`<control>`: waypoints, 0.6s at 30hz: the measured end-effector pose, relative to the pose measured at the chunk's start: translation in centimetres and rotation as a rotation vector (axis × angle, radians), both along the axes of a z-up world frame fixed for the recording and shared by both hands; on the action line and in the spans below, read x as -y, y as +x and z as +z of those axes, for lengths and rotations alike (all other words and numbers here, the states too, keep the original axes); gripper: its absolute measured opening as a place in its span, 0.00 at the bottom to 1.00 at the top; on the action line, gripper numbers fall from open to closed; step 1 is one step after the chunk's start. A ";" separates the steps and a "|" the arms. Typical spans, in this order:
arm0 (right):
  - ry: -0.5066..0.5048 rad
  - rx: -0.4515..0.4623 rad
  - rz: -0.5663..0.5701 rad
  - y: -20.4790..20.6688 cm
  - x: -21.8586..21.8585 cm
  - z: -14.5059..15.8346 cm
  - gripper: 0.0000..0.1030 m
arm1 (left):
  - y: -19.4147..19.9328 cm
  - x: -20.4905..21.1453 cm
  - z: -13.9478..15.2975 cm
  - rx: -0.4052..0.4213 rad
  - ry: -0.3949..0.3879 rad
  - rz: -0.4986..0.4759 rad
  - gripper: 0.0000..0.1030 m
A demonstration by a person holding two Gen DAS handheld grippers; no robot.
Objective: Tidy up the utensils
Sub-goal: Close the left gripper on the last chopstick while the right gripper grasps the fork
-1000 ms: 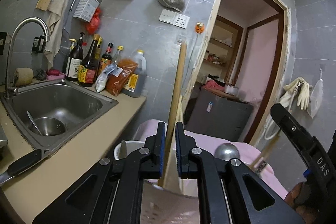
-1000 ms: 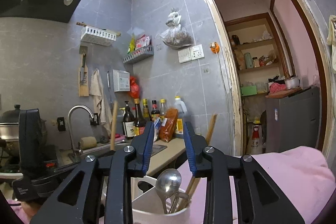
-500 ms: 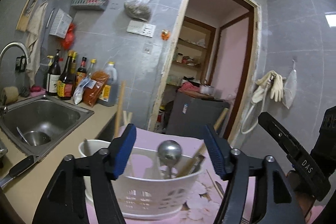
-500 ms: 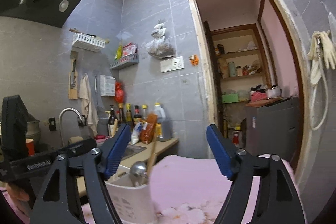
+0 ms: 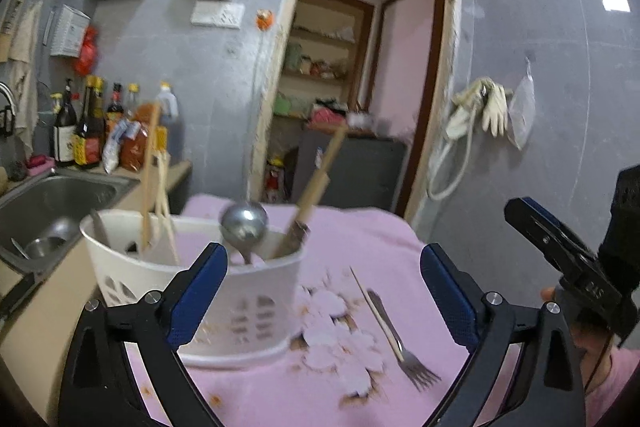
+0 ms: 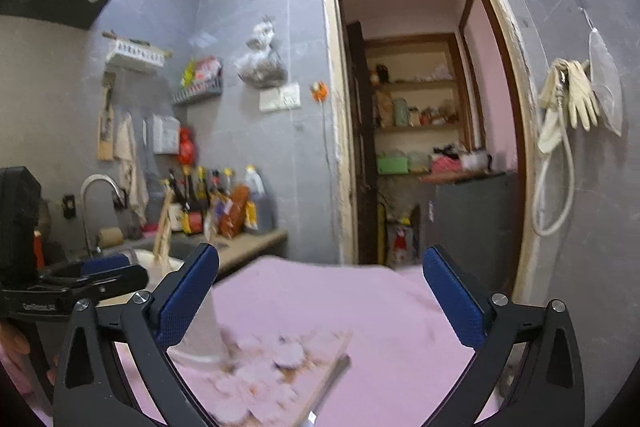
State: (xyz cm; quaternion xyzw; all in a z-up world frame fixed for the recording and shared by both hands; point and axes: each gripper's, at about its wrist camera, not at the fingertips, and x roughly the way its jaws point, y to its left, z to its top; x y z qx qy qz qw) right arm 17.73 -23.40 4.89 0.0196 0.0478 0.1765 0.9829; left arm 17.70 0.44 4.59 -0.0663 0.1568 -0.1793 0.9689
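A white perforated utensil basket (image 5: 240,311) stands on the pink flowered cloth (image 5: 360,251). It holds wooden chopsticks (image 5: 150,179), a steel ladle (image 5: 244,223) and a wooden-handled utensil (image 5: 316,183). A metal fork (image 5: 396,339) and a single thin chopstick (image 5: 374,307) lie on the cloth right of the basket. My left gripper (image 5: 324,291) is open and empty, just in front of the basket. My right gripper (image 6: 320,295) is open and empty above the cloth; the basket (image 6: 202,331) shows at its left and the blurred fork (image 6: 328,383) below. The right gripper also shows in the left wrist view (image 5: 560,247).
A steel sink (image 5: 44,203) with a bowl sits left of the cloth on the beige counter (image 5: 36,315). Sauce bottles (image 5: 88,131) stand against the grey tiled wall. An open doorway (image 5: 352,99) lies behind, with a dark cabinet inside. Gloves (image 5: 484,107) hang on the right wall.
Both grippers opened, the left one letting go of a chopstick that now stands in the basket. Both pulled back and turned right, bringing the fork and loose chopstick into view.
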 end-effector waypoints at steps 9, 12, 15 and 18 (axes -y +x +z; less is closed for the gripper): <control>-0.070 -0.271 -0.053 2.7 1.9 -3.9 1.00 | 0.7 3.3 -3.5 -0.151 0.120 -0.020 0.92; -0.104 -0.357 -0.054 3.9 1.7 -5.3 0.99 | 1.2 4.0 -4.7 -0.201 0.145 -0.021 0.92; -0.149 -0.449 -0.050 5.1 1.3 -6.8 0.94 | 2.2 4.3 -5.6 -0.264 0.173 -0.019 0.92; -0.180 -0.524 -0.036 6.3 1.1 -7.9 0.80 | 3.1 4.5 -6.4 -0.328 0.198 -0.021 0.92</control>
